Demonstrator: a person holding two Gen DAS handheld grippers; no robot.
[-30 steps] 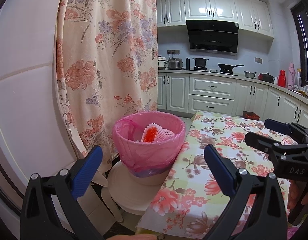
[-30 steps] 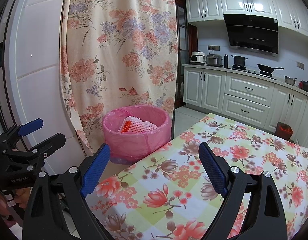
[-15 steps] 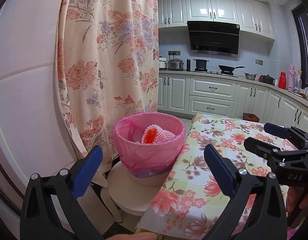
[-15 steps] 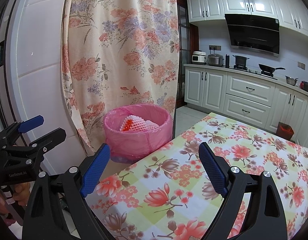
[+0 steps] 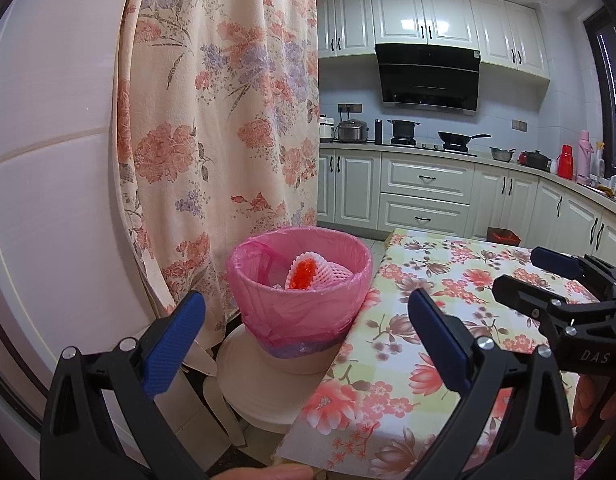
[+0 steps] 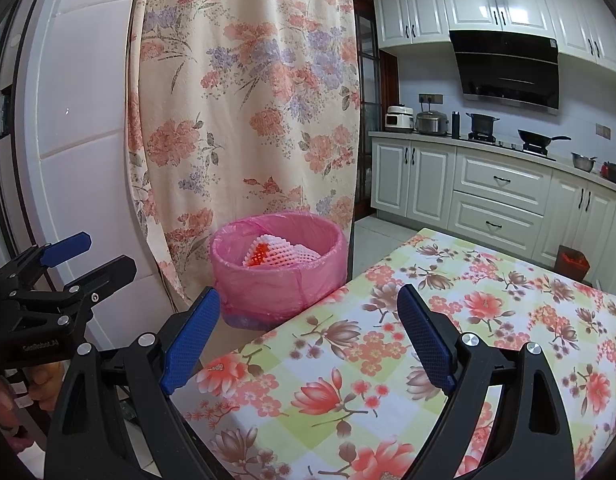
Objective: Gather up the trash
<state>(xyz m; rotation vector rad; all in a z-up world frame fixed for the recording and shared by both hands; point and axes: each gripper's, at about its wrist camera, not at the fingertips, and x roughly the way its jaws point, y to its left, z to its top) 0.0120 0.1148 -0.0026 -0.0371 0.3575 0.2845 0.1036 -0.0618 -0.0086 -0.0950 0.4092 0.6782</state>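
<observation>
Left wrist view: left gripper [image 5: 306, 322] w/ black plastic arms and blue ribbed pads, jaws spread wide, nothing btwn them. Past the pads sits a round bin [image 5: 300, 300] lined w/ a thin, crinkly pink plastic bag, its rim folded over the outside. Inside the bin: white foam fruit net [image 5: 321, 270], mesh texture, w/ something orange-red [image 5: 302, 278] tucked in it; can't tell what else is under it. Bin stands on a round pale stool [image 5: 264, 384], just beside the table's near corner. Table [image 5: 403, 344] has a floral cloth, pink and brown blooms on pale yellow-green checks; its top is bare, edge drops off just right of the bin. Right gripper [image 5: 539, 276] enters from the right above the cloth, jaws apart, empty. Floral curtain [image 5: 220, 120] hangs right behind the bin; smooth white panel at left. Right wrist view: right gripper [image 6: 308, 322] also wide open, blue pads holding nothing, hovering over the table [image 6: 387, 360] corner. Bin [image 6: 278, 276] sits beyond the left pad, same foam net [image 6: 284, 256] lying inside, below the rim. Left gripper [image 6: 96, 258] shows at far left, jaws parted, a hand [image 6: 12, 396] on its grip. Curtain [image 6: 248, 100] drapes close behind the bin; open floor btwn table and white kitchen cabinets [image 6: 495, 196] at back right.
</observation>
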